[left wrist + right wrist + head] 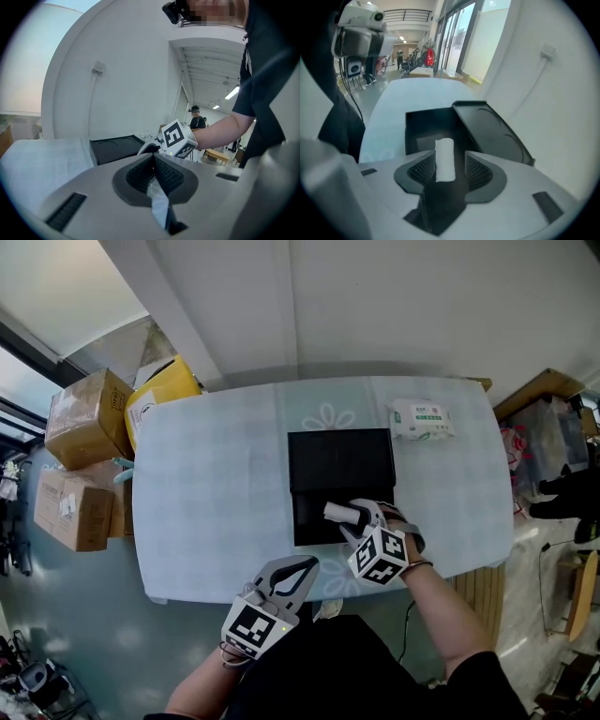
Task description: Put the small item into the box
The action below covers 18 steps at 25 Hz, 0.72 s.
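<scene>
A black box lies open in the middle of the table, its base (314, 526) toward me and its lid (339, 460) folded flat behind it. The small item is a white roll (337, 513). It hangs over the base between the jaws of my right gripper (352, 517). In the right gripper view the roll (445, 159) lies against the left pad with a gap to the right pad, so that gripper (450, 162) stands open. My left gripper (307, 566) is shut and empty, near the table's front edge, clear of the box.
A pack of wet wipes (422, 418) lies at the table's far right corner. Cardboard boxes (86, 418) and a yellow package (159, 395) stand on the floor to the left. Wooden furniture (539, 390) sits to the right.
</scene>
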### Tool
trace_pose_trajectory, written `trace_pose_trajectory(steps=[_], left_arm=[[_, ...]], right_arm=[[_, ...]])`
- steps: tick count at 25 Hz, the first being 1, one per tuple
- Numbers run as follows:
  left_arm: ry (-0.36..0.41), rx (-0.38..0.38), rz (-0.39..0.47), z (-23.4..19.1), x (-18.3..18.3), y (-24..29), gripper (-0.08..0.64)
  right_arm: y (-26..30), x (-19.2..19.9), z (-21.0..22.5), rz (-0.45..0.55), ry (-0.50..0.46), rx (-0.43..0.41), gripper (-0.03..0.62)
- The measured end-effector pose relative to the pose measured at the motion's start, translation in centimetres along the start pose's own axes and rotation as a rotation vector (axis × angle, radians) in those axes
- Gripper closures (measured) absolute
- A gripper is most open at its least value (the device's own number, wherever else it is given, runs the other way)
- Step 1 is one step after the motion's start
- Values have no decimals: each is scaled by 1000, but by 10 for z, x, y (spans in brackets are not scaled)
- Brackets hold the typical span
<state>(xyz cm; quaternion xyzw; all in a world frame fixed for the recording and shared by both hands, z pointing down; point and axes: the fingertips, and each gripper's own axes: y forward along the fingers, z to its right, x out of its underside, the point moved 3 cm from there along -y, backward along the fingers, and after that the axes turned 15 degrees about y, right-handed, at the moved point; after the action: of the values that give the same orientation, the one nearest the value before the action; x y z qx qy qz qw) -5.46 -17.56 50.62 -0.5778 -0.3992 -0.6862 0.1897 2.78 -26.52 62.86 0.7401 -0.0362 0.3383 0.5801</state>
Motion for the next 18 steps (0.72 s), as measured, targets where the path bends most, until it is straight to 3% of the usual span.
trace_pose_trajectory(steps=[6,12,14,17,18], left_arm=[[33,-6,30,25,-26,2,551],[80,-20,72,56,-51,-3,551],[89,-21,83,68,-58,-6,551],[120,-34,84,85,-64,-13,551],[133,-43,82,89,-65,-16,551]], right_arm=[[-64,-5,1,207,177,28,410],[-130,-5,-13,431,376,-7,416],[-152,-3,-20,485,416,-13,454],[-182,1,-32,557,447,-12,579],[-191,2,-37,579,452,-18,581]])
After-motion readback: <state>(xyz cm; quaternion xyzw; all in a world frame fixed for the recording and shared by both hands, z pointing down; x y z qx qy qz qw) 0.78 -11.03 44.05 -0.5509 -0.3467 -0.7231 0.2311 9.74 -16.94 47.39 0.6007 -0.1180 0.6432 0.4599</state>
